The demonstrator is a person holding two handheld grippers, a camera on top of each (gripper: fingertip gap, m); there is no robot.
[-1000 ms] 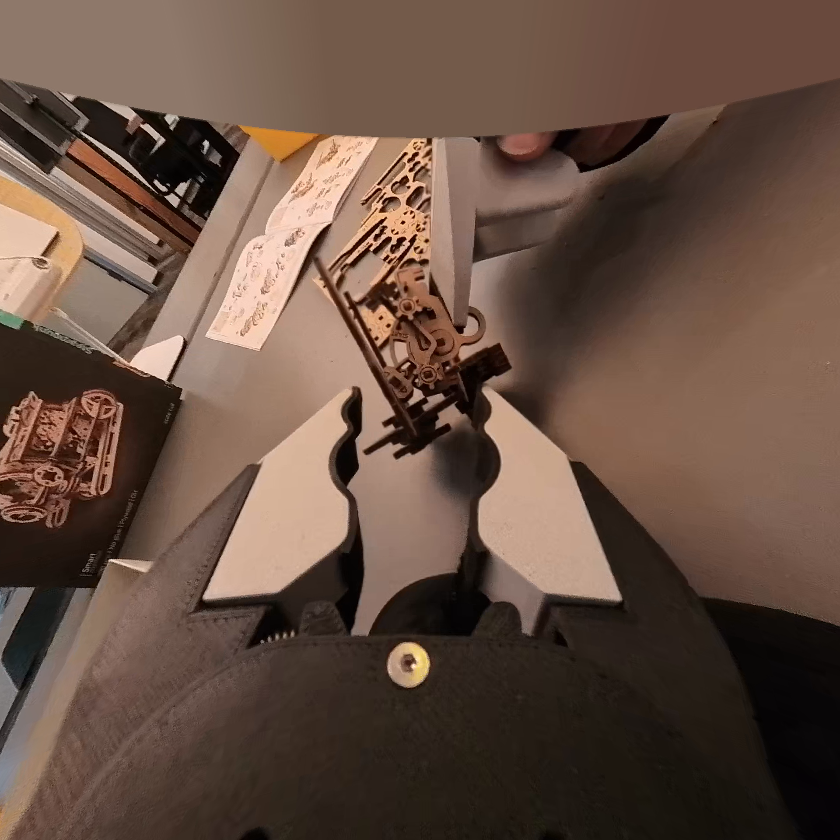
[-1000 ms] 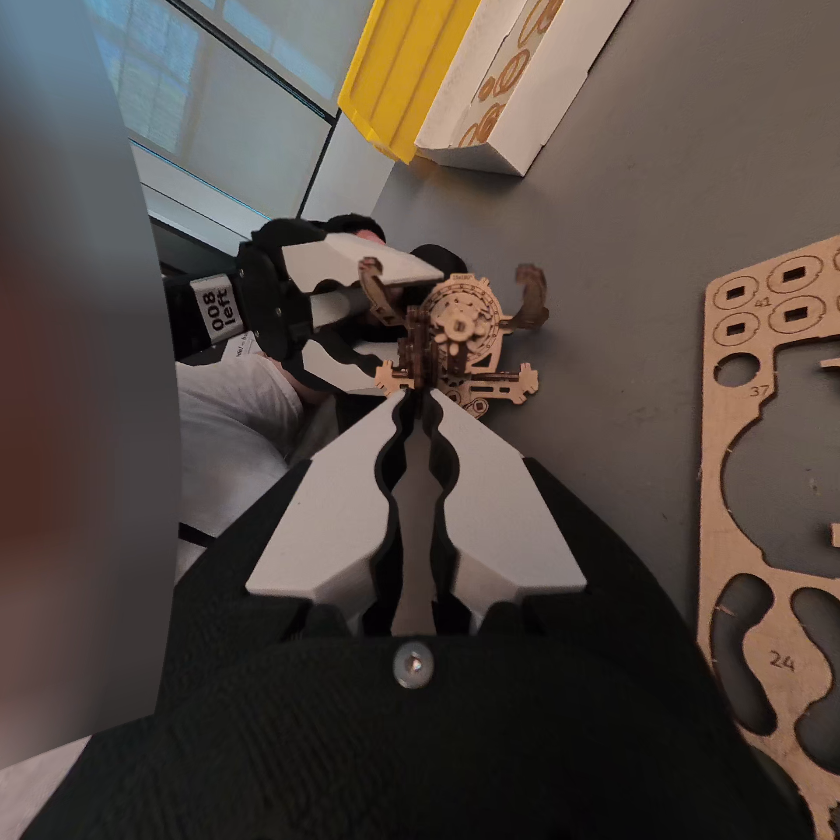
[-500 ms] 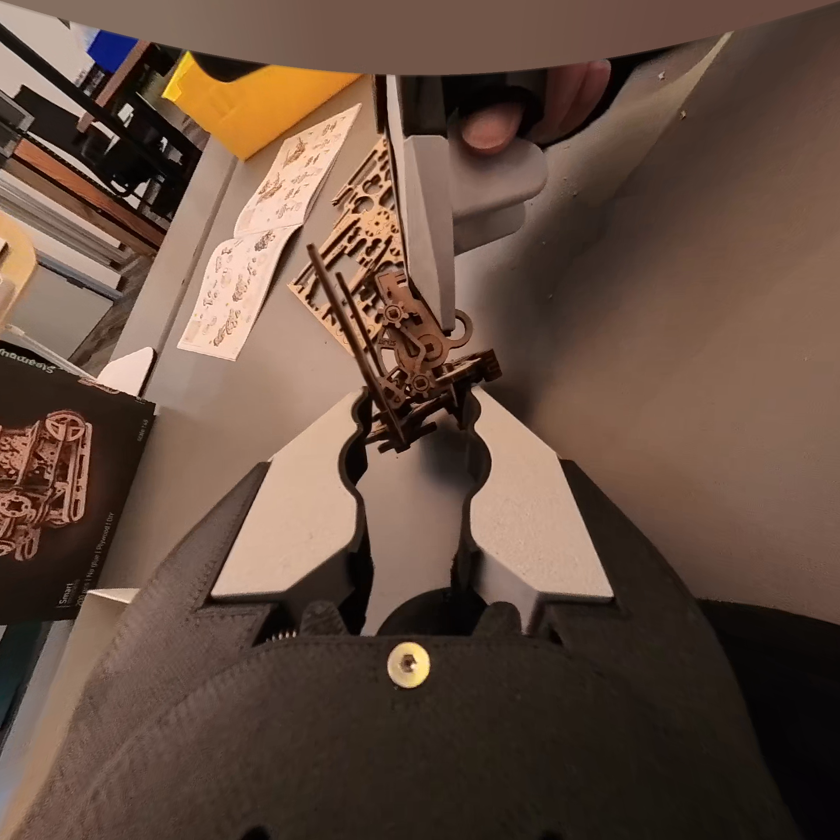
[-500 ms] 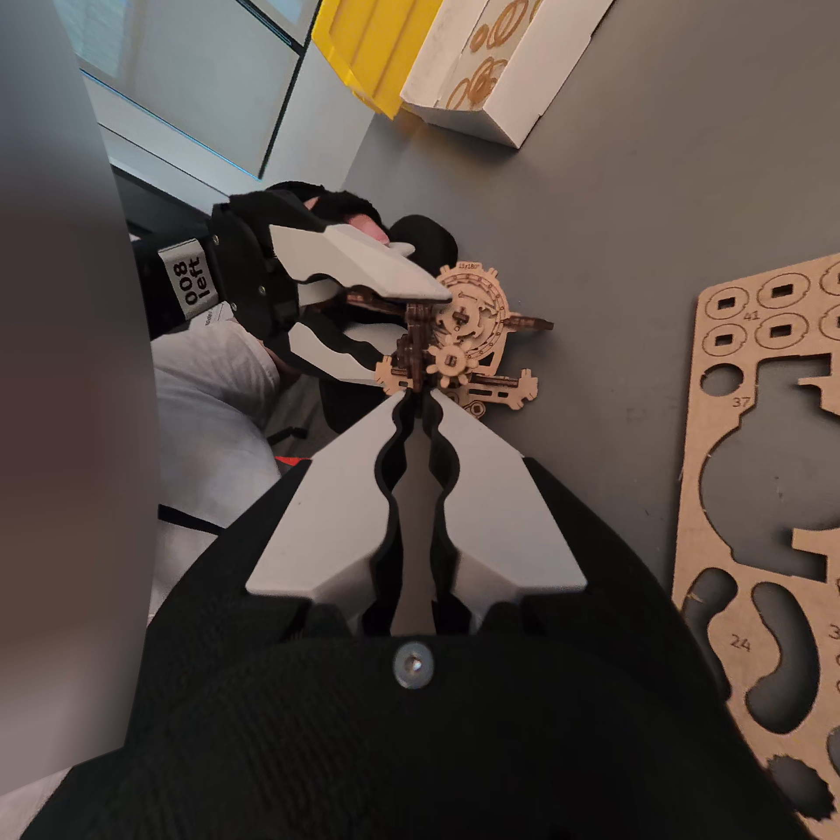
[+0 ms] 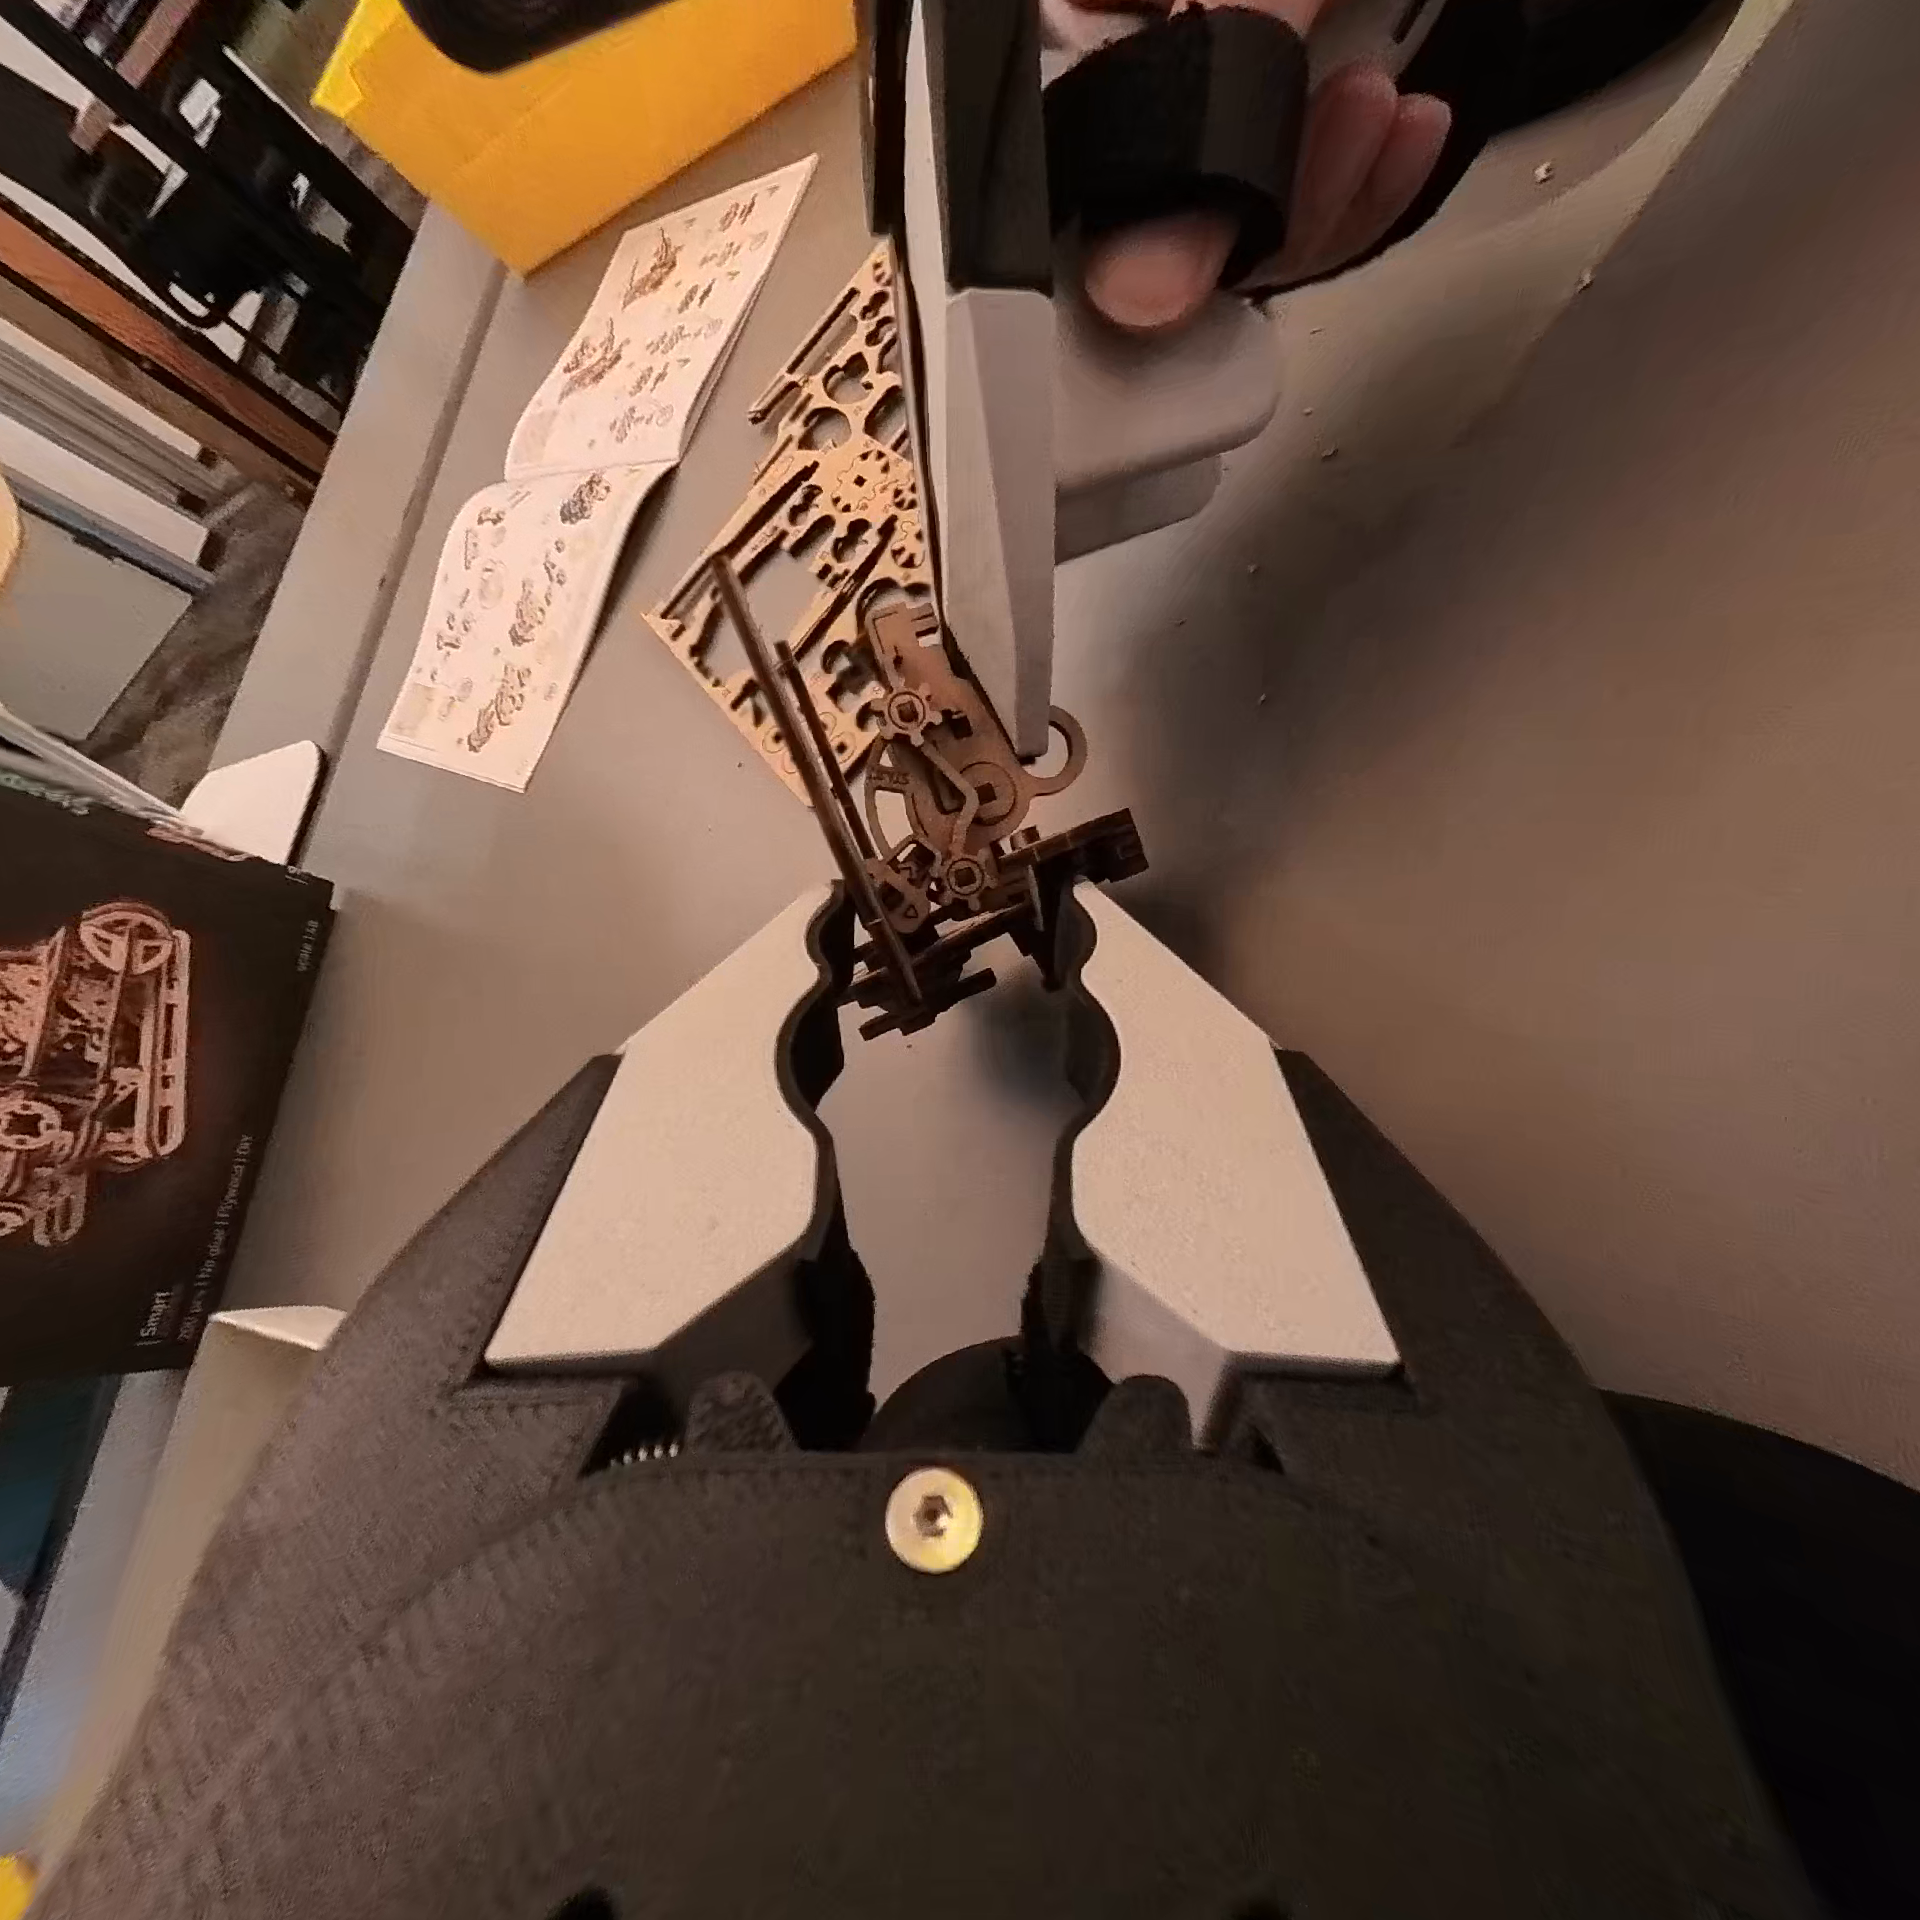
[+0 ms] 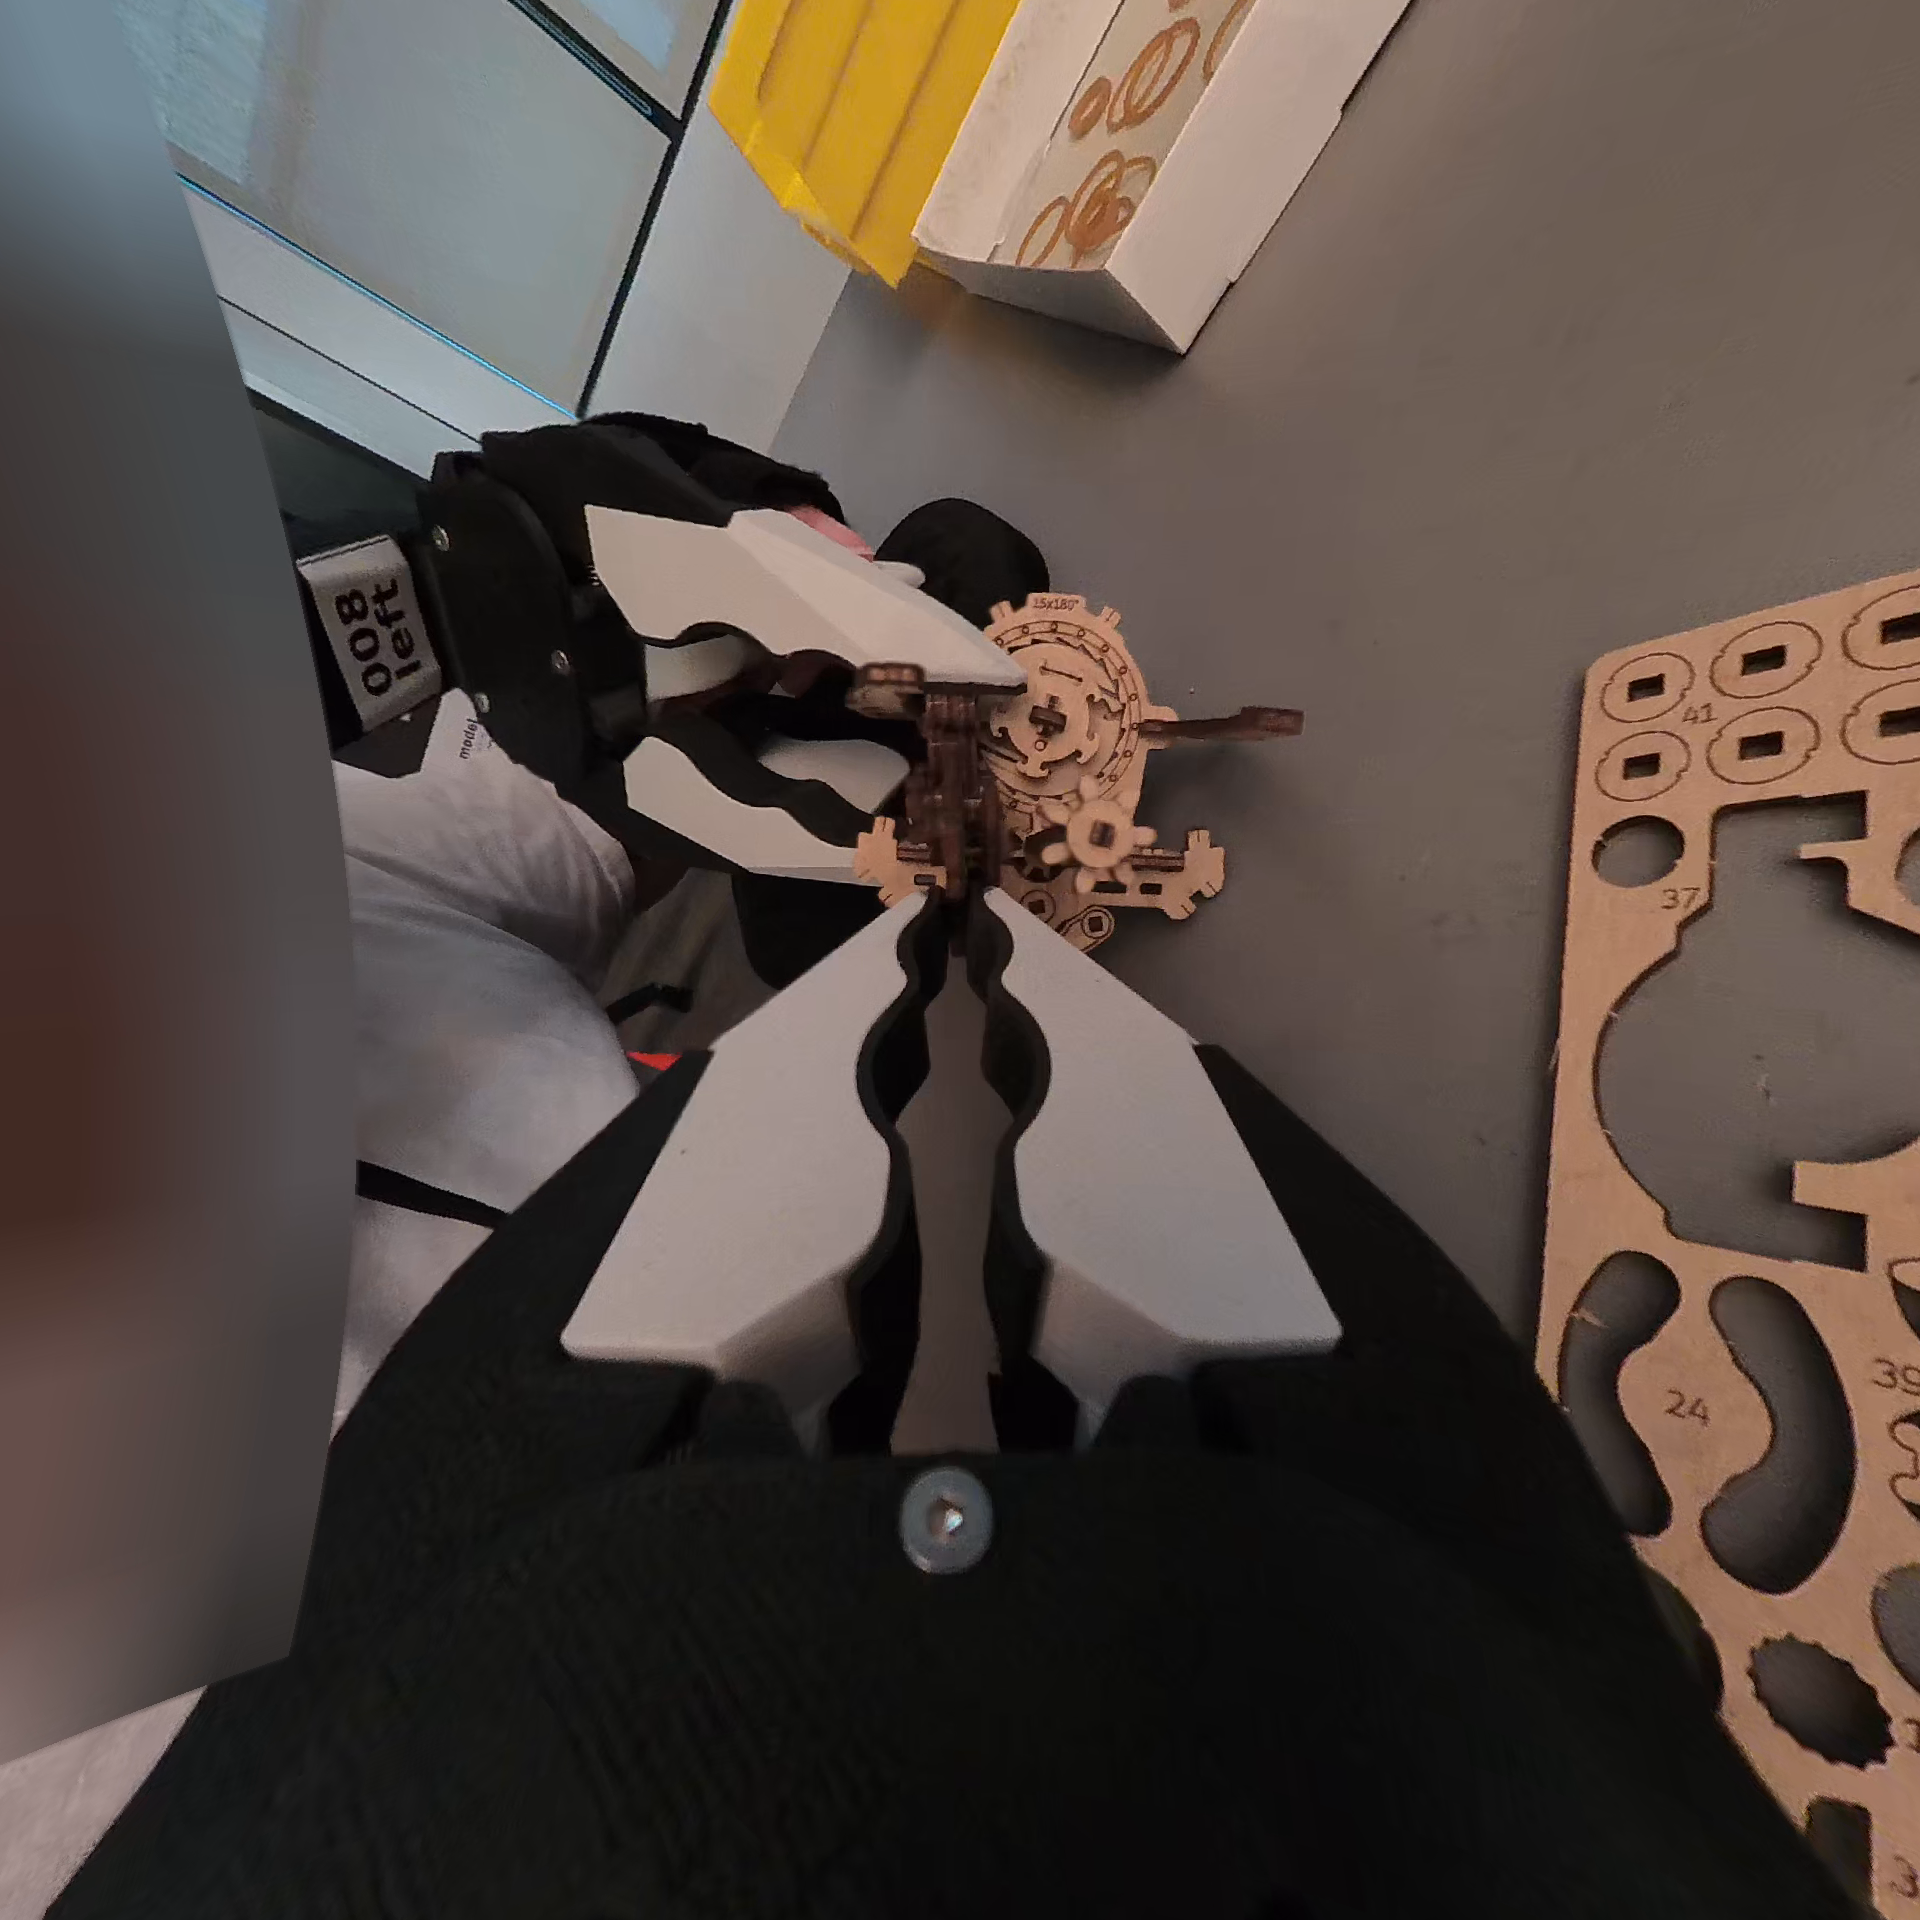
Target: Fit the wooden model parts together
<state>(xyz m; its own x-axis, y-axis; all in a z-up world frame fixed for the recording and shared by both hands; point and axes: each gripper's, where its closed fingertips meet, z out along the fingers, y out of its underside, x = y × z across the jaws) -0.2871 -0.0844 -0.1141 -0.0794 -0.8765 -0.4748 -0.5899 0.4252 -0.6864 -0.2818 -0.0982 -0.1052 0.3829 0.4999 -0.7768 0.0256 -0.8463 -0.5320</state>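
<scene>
Wooden model sub-assembly (image 6: 1039, 790), a laser-cut plywood cluster of dial plate, small gears and slotted bars, held in the air over the grey desk (image 6: 1455, 436), between the two tools; right tool (image 6: 951, 906) clamped on its lower dark stack of plates, fingers nearly together; left tool (image 5: 951, 920) set partly apart around the model's other end, fingertips at or touching the wood, but whether it actually grips I cannot tell; judged light, stiff and brittle, thin tabs and the long slender rods (image 5: 800, 748) likely to snap under side load; best held on the thick stacked core or flat plate edges, not on gears or protruding arms; pale punched-out plywood sheet (image 6: 1745, 1143) lies flat just beside, open instruction booklet (image 5: 582, 468) farther off, black printed box (image 5: 125, 1101) at the desk edge; which joint is being pressed is hidden behind the fingers; upper left of the right view blurred out.
</scene>
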